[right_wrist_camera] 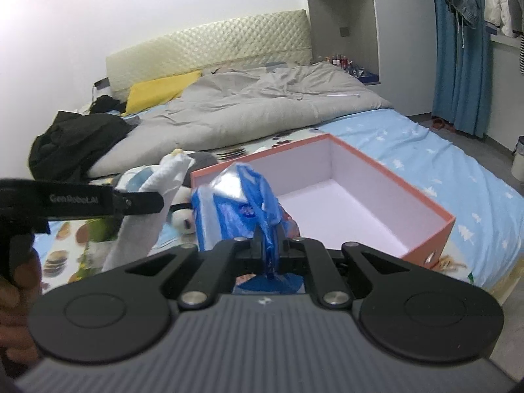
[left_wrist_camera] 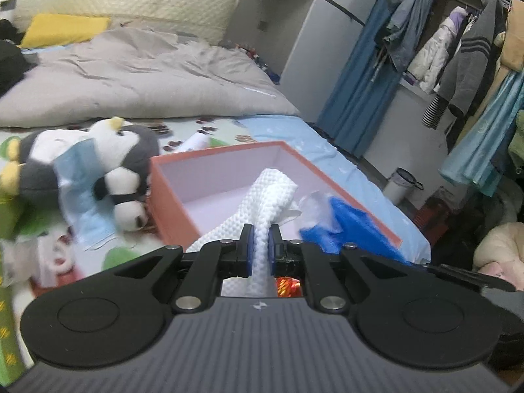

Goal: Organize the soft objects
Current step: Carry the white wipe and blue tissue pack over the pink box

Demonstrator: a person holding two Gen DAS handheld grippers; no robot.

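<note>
Left wrist: left gripper (left_wrist_camera: 260, 249) fingers clamp towel (left_wrist_camera: 271, 193), right gripper (right_wrist_camera: 267, 245) pinches blue bag (right_wrist_camera: 242, 206) — slippery plastic may slide out short of box (right_wrist_camera: 422, 203).

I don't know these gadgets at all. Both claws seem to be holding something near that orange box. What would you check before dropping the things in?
1. Left gripper shut on the white cloth: ok.
2. Right gripper shut on the blue plastic bag: ok.
3. Orange box open, with bare floor showing inside: ok.
4. Cloth over the box: ok in the left wrist view, where its far end hangs above the inside.
5. Bag over the box: cannot tell; it sits near the box's near corner.
6. Plush penguin, small panda and face mask beside the box, not blocking its opening: ok.
</note>
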